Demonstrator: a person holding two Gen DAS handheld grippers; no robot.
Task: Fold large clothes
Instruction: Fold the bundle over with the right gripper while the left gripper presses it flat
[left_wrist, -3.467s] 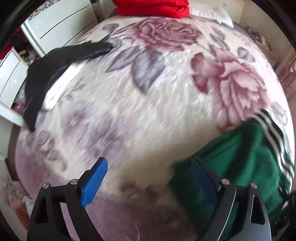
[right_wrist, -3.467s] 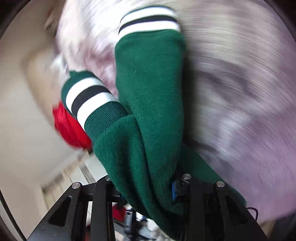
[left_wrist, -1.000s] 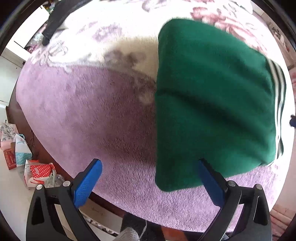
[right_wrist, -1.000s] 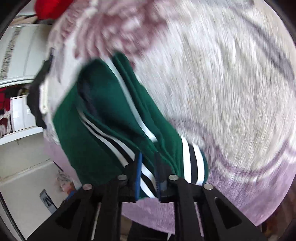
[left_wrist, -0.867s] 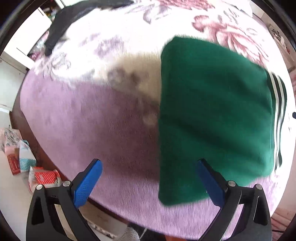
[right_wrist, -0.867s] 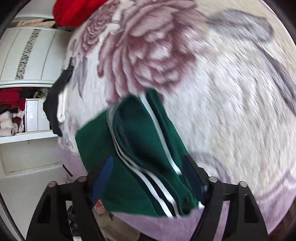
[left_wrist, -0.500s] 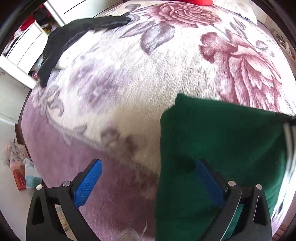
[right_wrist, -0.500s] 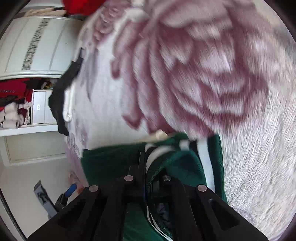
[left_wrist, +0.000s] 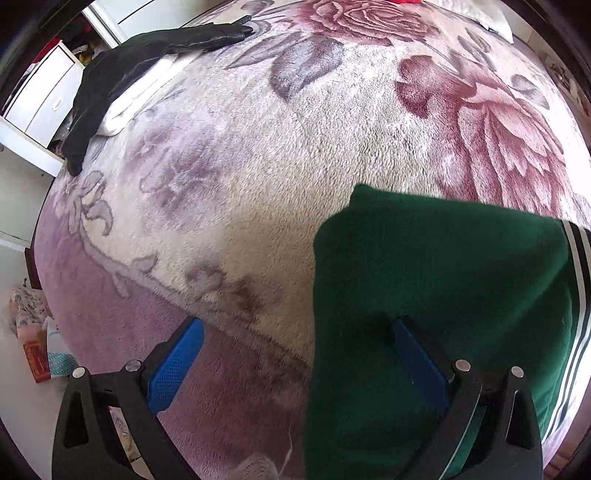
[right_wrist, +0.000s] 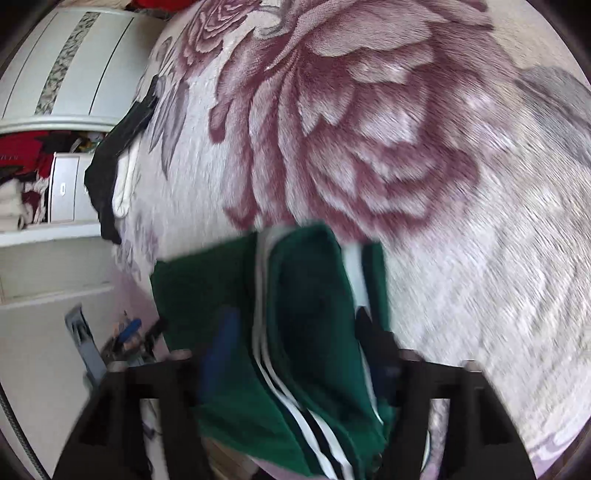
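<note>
A folded dark green fleece garment (left_wrist: 436, 295) with white and black stripes lies on the floral blanket (left_wrist: 258, 166) near the bed's front edge. My left gripper (left_wrist: 295, 354) stands open above it. Its right finger (left_wrist: 417, 354) is over the green cloth, its left finger (left_wrist: 177, 365) over the purple border, and the garment's left edge runs between them. In the right wrist view, my right gripper (right_wrist: 299, 350) is blurred and its jaws are opening. The striped end of the garment (right_wrist: 306, 314) lies between its fingers, and the pads stand apart from it.
A black garment (left_wrist: 122, 74) lies over a white cloth at the bed's far left edge. White drawers (left_wrist: 37, 99) and a wardrobe (right_wrist: 62, 62) stand beyond it. Packets lie on the floor (left_wrist: 33, 350) beside the bed. Floral blanket stretches beyond the green garment.
The right gripper, shut on the striped edge half a second ago, now has its jaws wide apart. The left view first slid so the garment sits lower, then held still, jaws open throughout.
</note>
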